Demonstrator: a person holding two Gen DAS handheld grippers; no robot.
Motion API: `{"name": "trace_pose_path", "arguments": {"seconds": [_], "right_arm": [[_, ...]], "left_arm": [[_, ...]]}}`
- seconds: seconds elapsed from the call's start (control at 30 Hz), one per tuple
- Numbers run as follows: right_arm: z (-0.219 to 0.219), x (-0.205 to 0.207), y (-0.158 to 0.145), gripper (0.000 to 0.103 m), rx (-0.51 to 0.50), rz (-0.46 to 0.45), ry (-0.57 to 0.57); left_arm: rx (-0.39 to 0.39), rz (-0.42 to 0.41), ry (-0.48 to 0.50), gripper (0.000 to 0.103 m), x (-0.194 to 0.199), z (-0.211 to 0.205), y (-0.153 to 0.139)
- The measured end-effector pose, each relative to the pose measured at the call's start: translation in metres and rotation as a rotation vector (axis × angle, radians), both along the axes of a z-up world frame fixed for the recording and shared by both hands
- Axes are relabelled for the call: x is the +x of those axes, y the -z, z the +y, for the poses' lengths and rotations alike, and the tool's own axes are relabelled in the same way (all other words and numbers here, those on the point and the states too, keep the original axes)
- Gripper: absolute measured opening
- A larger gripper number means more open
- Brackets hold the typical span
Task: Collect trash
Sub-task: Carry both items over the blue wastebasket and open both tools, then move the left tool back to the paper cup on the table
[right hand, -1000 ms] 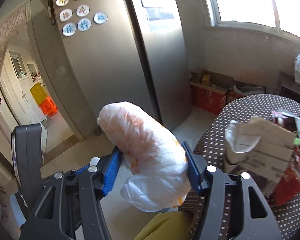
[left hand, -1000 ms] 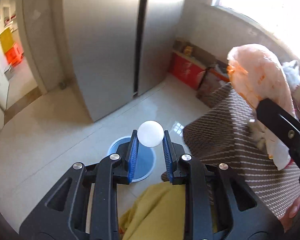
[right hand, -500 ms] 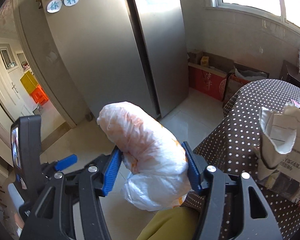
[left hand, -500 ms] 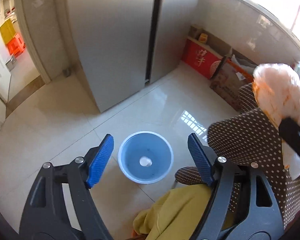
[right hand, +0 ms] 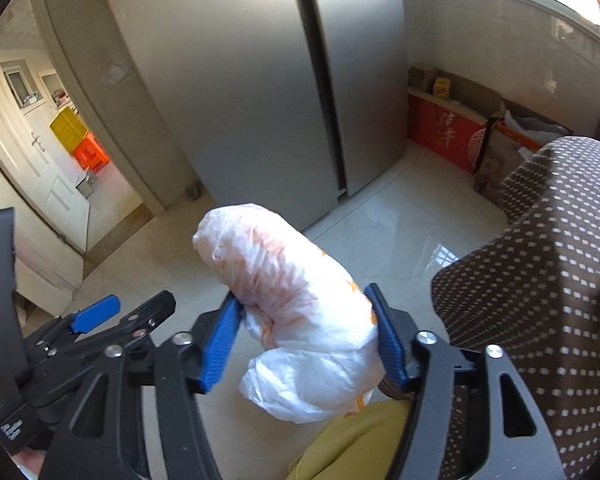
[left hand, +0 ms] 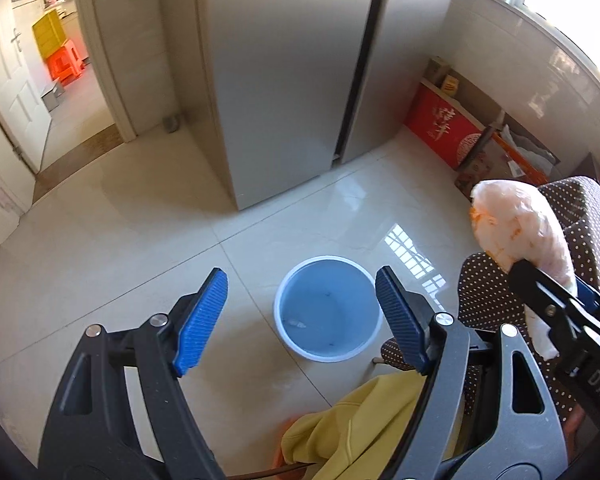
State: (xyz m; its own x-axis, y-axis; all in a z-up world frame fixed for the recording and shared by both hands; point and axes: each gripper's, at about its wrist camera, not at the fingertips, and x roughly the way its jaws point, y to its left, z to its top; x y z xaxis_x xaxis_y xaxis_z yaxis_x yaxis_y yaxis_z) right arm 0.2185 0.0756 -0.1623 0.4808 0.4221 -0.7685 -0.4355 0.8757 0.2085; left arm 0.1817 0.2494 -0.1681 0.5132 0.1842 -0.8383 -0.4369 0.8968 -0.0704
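A blue trash bin with a white rim (left hand: 327, 307) stands on the tiled floor, and a small white ball (left hand: 298, 323) lies in its bottom. My left gripper (left hand: 300, 316) is open and empty, held above the bin; it also shows in the right wrist view (right hand: 96, 312). My right gripper (right hand: 306, 336) is shut on a crumpled white and orange plastic bag (right hand: 296, 308). That bag also shows in the left wrist view (left hand: 520, 232), to the right of the bin and above the table edge.
A steel fridge (left hand: 284, 80) stands behind the bin. A table with a brown dotted cloth (right hand: 548, 280) is on the right. Red boxes (left hand: 440, 128) line the far wall. An open doorway (left hand: 60, 80) is at the left. Yellow clothing (left hand: 360, 424) is below the grippers.
My left gripper opened and let go of the white ball, which fell into the blue bin. The right gripper kept its hold on the bag and moved left, off the table.
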Motion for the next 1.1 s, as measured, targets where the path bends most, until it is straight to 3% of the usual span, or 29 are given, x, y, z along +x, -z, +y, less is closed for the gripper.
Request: {"name": "trace_pose_path", "arguments": {"seconds": [0.07,0.57,1.1], "right_arm": [[0.005,0.001,0.000,0.086,0.003,0.004,0.002],[-0.018,-0.016,-0.017,0.087,0.030,-0.042,0.012],[-0.117,-0.052,-0.080,0.087,0.113,-0.199,0.154]], "left_arm": [[0.002,0.000,-0.012,0.076,-0.004,0.003,-0.002],[0.020,-0.044,0.001,0.076,-0.018,-0.012,-0.023],[0.044,-0.179,0.163,0.076,-0.024,-0.100,-0.073]]}}
